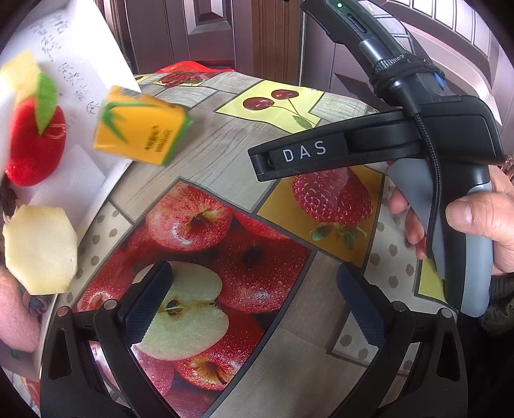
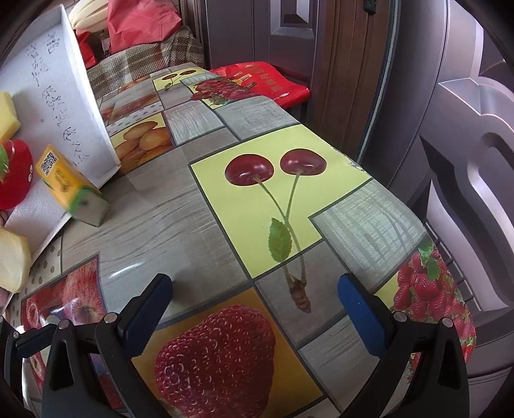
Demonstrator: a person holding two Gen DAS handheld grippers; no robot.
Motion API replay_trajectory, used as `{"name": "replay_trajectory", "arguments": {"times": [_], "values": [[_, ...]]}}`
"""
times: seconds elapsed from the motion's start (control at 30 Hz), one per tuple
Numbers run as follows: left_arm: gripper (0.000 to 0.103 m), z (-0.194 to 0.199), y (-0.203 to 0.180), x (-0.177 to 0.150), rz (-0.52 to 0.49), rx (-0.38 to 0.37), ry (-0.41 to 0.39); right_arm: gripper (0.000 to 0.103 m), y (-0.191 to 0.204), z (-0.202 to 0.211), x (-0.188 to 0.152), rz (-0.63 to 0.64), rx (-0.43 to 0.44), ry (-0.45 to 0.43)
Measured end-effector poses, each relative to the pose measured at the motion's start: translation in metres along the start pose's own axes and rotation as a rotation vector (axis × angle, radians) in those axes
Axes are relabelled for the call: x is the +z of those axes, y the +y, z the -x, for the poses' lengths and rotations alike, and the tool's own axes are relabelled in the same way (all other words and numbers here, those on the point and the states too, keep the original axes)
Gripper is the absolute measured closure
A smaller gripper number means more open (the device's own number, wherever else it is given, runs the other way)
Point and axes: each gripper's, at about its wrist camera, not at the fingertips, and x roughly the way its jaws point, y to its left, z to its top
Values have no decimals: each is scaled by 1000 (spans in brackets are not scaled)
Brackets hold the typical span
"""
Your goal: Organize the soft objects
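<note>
An orange juice-carton toy (image 1: 141,128) (image 2: 70,189) is blurred and tilted at the open edge of a white foam box (image 1: 80,48) (image 2: 64,96). Inside the box lie a red plush apple (image 1: 35,141) (image 2: 14,173), a pale yellow foam slice (image 1: 40,249) (image 2: 13,260), another yellow piece (image 1: 19,74) and a pink plush (image 1: 16,318). My left gripper (image 1: 255,305) is open above the fruit-print tablecloth (image 1: 225,154), holding nothing. My right gripper (image 2: 255,308) (image 1: 261,162) is open and holds nothing; a hand (image 1: 482,225) grips it to the right of the carton.
The table's right edge (image 2: 433,244) drops off beside brown doors (image 2: 449,96). A red bag (image 2: 263,80) lies past the far end. A plaid cushion (image 2: 144,58) and a pink bag (image 2: 141,19) sit behind the box.
</note>
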Motion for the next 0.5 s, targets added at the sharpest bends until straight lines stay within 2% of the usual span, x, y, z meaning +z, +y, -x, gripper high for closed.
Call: {"name": "replay_trajectory", "arguments": {"times": [0.5], "values": [[1,0,0,2,0,-2,1,0,1,2,-1,4,3,0]]}}
